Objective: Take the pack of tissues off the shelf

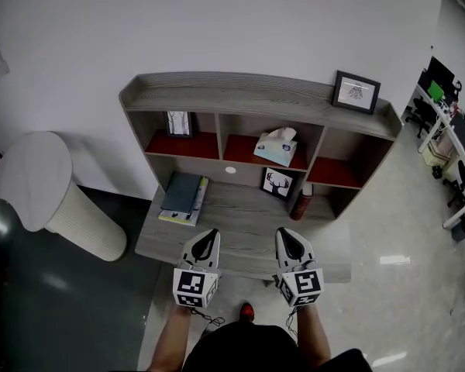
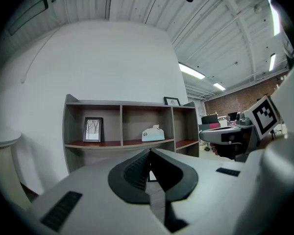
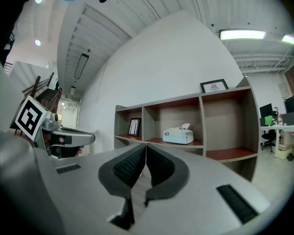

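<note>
A grey wood-grain desk [image 1: 240, 219] stands against a white wall and carries a shelf unit [image 1: 248, 99] with three upper compartments floored in red. The pack of tissues [image 1: 276, 147] sits on the red board of the middle compartment, with a sheet standing out of its top. The left gripper [image 1: 211, 234] and the right gripper [image 1: 284, 234] are held side by side over the front edge of the desk. Both point at the shelf and are well short of the pack. The jaws of each gripper are closed together with nothing between them. The step in hand is judged to be the approach. Open the jaws of the working gripper before it enters the compartment; the right gripper lies more nearly in line with the pack. Keep the gripper level and pass above the small framed picture [image 1: 277, 183] and the red container [image 1: 301, 202] standing below the shelf board. Close on the body of the pack, not on the loose sheet, which would likely pull out. Withdraw straight back, clear of the dividers.
</note>
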Tool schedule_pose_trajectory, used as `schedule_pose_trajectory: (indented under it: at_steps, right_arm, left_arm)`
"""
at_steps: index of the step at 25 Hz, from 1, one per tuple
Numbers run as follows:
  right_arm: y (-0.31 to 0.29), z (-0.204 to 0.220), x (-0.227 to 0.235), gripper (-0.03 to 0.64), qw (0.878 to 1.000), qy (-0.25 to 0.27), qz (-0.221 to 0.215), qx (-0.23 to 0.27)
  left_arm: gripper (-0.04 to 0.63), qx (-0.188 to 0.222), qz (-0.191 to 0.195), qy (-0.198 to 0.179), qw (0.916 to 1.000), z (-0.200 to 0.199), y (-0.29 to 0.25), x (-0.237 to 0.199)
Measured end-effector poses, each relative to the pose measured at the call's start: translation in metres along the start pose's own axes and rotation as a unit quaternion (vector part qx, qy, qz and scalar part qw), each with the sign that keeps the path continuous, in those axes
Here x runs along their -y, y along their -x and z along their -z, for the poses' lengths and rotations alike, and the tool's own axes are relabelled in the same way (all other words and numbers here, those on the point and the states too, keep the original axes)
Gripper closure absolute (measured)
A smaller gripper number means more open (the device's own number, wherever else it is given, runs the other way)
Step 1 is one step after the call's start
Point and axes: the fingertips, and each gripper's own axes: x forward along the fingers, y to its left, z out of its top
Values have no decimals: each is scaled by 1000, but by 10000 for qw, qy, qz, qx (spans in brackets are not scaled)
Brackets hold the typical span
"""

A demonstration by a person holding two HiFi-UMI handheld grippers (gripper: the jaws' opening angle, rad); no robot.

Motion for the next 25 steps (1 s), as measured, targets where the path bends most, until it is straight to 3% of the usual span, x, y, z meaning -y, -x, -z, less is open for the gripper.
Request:
schedule_pose_trajectory:
  at_steps: [17,25]
  right_arm:
    - [-66,6,72,589,10000,-12,-32,-36]
    - [-88,-3,97,589,9998,-10,177,11]
  left_arm:
    - [588,-93,-238,35,9997,-1,-76,-12]
    - [588,-173,-141,81,9997,5,-98,-20]
